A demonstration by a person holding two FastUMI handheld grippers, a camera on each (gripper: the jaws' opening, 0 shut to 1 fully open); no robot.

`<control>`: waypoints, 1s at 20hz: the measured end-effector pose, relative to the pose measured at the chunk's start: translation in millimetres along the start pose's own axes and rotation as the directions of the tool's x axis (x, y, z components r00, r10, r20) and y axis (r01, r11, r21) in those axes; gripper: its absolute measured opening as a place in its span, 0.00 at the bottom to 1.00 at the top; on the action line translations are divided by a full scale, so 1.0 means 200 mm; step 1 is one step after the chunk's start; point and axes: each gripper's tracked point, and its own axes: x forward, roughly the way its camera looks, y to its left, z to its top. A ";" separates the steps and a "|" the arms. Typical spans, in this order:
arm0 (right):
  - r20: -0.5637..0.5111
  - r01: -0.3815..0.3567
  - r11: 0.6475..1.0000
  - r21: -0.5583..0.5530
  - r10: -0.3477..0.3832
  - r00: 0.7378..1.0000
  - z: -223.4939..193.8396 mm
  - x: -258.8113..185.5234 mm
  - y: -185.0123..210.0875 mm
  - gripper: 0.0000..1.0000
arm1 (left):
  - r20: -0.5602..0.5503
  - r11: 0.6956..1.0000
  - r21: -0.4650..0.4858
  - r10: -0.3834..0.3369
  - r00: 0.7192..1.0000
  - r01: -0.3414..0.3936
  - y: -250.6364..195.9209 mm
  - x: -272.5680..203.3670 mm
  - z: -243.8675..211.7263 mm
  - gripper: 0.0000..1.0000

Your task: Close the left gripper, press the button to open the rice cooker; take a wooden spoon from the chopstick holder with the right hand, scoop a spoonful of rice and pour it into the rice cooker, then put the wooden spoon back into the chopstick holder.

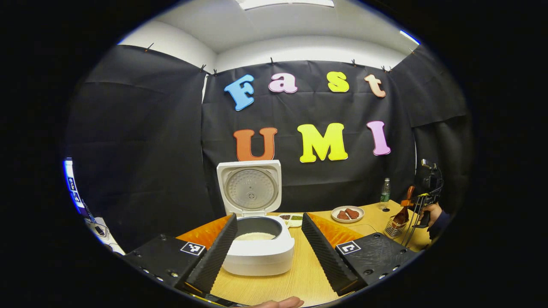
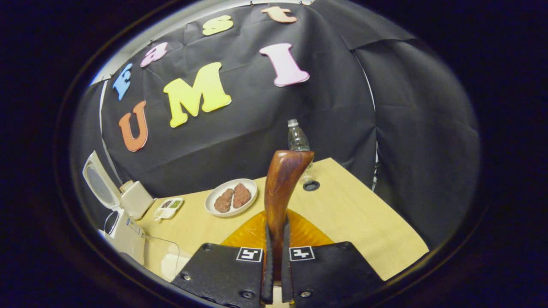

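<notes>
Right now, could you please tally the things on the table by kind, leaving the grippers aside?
Rice cooker: 1
Wooden spoon: 1
Chopstick holder: 1
Plate with two brown patties: 1
Water bottle: 1
Small compartment dish: 1
Total: 6

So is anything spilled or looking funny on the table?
Nothing stands out. The rice cooker sits upright on the table with its lid up and rice inside. No grains show on the table. The plate lies flat, and the right gripper holds the wooden spoon.
</notes>
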 end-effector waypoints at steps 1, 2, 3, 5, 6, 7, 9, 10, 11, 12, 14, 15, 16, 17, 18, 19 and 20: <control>0.023 0.001 1.000 -0.011 -0.001 1.000 0.05 -0.04 0.03 0.09 | 0.000 1.000 -0.001 0.000 1.000 0.000 0.01 0.00 -0.01 0.95; 0.040 0.005 1.000 -0.020 -0.004 0.999 0.08 -0.08 0.06 0.09 | -0.001 1.000 -0.003 0.000 1.000 0.000 0.03 -0.01 -0.02 0.95; 0.050 0.008 0.999 -0.036 -0.007 0.999 0.10 -0.12 0.09 0.09 | -0.004 1.000 -0.007 0.001 1.000 -0.001 0.04 0.00 -0.03 0.95; 0.085 -0.007 0.998 -0.065 0.012 0.996 0.16 -0.20 0.20 0.09 | -0.013 1.000 -0.006 0.004 1.000 -0.004 0.07 0.00 -0.07 0.95; 0.101 -0.010 0.997 -0.081 0.018 0.995 0.18 -0.23 0.25 0.09 | -0.018 1.000 -0.007 0.012 1.000 -0.012 0.09 0.00 -0.08 0.95; 0.115 -0.011 0.995 -0.098 0.022 0.993 0.20 -0.26 0.30 0.09 | -0.025 1.000 -0.013 0.013 1.000 -0.013 0.10 0.00 -0.10 0.95; 0.137 -0.042 0.990 -0.132 0.060 0.989 0.21 -0.30 0.43 0.09 | -0.028 0.999 -0.047 -0.001 1.000 0.000 0.11 -0.01 -0.10 0.95; 0.139 -0.059 0.987 -0.148 0.080 0.987 0.20 -0.32 0.50 0.09 | -0.029 0.998 -0.056 -0.005 1.000 0.003 0.11 -0.02 -0.10 0.95; 0.141 -0.075 0.984 -0.162 0.098 0.985 0.19 -0.33 0.57 0.09 | -0.029 0.998 -0.059 -0.003 1.000 0.001 0.13 -0.02 -0.11 0.95; 0.144 -0.089 0.980 -0.180 0.115 0.983 0.18 -0.34 0.63 0.09 | -0.028 0.998 -0.059 -0.003 1.000 0.001 0.14 -0.03 -0.11 0.95; 0.148 -0.099 0.971 -0.218 0.133 0.980 0.14 -0.34 0.74 0.09 | -0.026 0.998 -0.058 -0.009 1.000 0.007 0.15 -0.04 -0.11 0.95; 0.143 -0.109 0.966 -0.236 0.145 0.979 0.11 -0.34 0.79 0.09 | -0.030 0.998 -0.057 -0.008 1.000 0.006 0.16 -0.05 -0.13 0.95; 0.131 -0.121 0.963 -0.241 0.156 0.979 0.07 -0.33 0.84 0.09 | -0.034 0.998 -0.057 -0.005 0.999 0.003 0.17 -0.05 -0.14 0.95; 0.116 -0.135 0.961 -0.241 0.166 0.979 0.02 -0.32 0.89 0.09 | -0.039 0.998 -0.057 -0.003 0.999 0.001 0.18 -0.05 -0.15 0.95; 0.099 -0.145 0.960 -0.239 0.172 0.980 -0.02 -0.30 0.93 0.09 | -0.042 0.998 -0.059 -0.001 0.999 -0.001 0.19 -0.05 -0.15 0.95; 0.082 -0.147 0.961 -0.233 0.171 0.982 -0.08 -0.27 0.96 0.09 | -0.043 0.998 -0.064 -0.001 0.999 -0.001 0.19 -0.06 -0.16 0.95; 0.080 -0.153 0.961 -0.229 0.175 0.981 -0.12 -0.26 0.98 0.09 | -0.044 0.998 -0.070 -0.003 0.999 0.000 0.19 -0.06 -0.16 0.95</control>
